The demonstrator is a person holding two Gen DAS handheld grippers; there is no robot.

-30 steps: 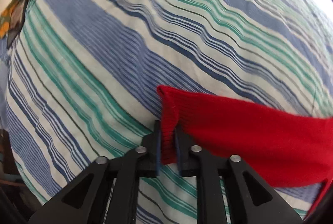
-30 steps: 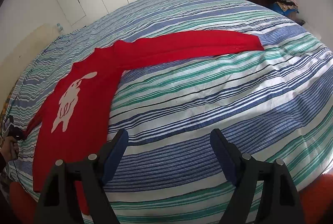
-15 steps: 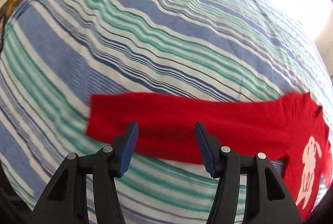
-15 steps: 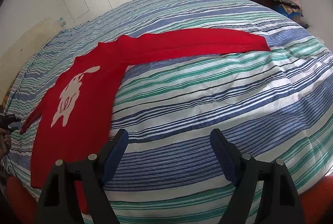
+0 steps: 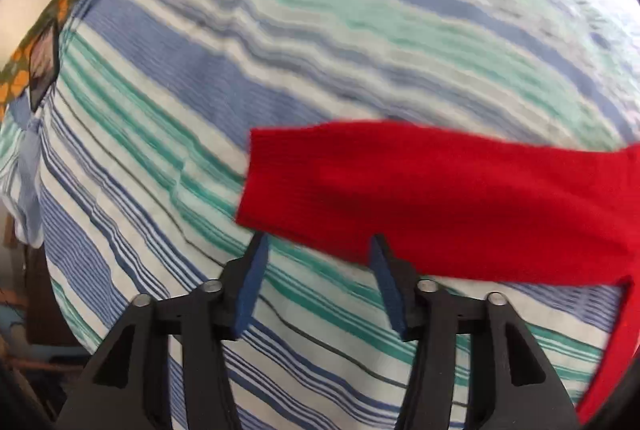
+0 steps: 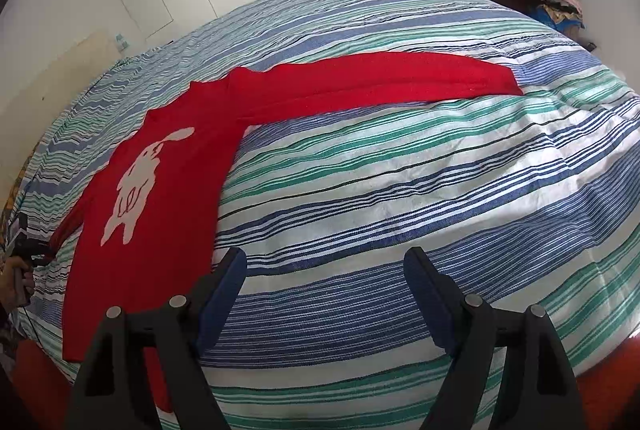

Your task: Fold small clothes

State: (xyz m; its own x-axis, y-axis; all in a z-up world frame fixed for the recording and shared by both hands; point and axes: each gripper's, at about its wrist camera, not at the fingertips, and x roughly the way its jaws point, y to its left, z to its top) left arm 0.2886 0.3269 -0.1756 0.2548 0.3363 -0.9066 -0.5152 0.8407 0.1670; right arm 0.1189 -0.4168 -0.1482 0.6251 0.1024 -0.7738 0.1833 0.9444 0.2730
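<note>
Sweater (image 5: 460, 198) sleeve lies just beyond open, empty left tongs (image 5: 318, 250); right tongs (image 6: 326, 266) open.

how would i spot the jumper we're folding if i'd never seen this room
Find the bed with the blue, green and white striped cover. The red jumper lies flat near its left side, sleeves stretched outward. It is the only red garment there, with a white rabbit figure on it.

The red sweater (image 5: 460, 206) runs off the left wrist view's right edge, and the far striped bedspread (image 5: 360, 30) there is motion-blurred.
</note>
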